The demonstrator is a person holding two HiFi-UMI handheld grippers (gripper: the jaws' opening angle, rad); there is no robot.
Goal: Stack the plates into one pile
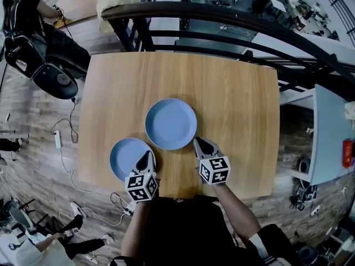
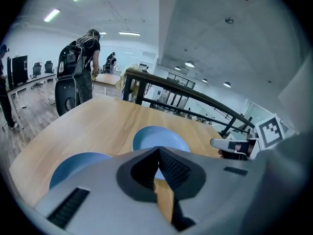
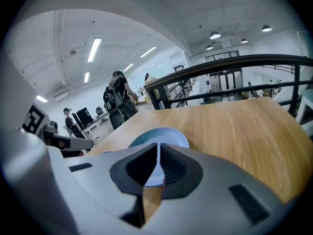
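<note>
Left gripper [image 1: 146, 155] [image 2: 157, 151]: jaws drawn together at the tips, nothing between them; only wood and a bit of blue show through the slit below the tips.
Right gripper [image 3: 157, 146] [image 1: 198, 142]: jaws likewise closed to a hairline at the tips, holding nothing.

Big plate [image 1: 171, 123], blue, flat on the table [image 1: 233, 93]. It lies just ahead of the left gripper's tips and a little to their right [image 2: 151, 135]. From the right gripper it lies just ahead and to the left [image 3: 161, 135]. The right tips sit beside its near rim; I cannot tell whether they touch it.

Small plate [image 1: 125, 155], also blue, lies beside the big plate, not stacked, rims near each other. It is under and to the left of the left gripper. The tips hang over its right rim in the head view. Contact cannot be judged. In the left gripper view it shows low on the left [image 2: 78, 164], its near part cut off by the gripper body.

Marker cubes [image 1: 141, 186] [image 1: 214, 169] carry black-and-white square patterns. The right one also shows at the right edge of the left gripper view [image 2: 269, 129].

Hidden or unclear: the left cube covers the small plate's near edge from above. Beyond the table's far edge runs a dark railing [image 1: 222, 15]. A person [image 2: 88, 58] stands past it on the left, back turned, detail too small.
</note>
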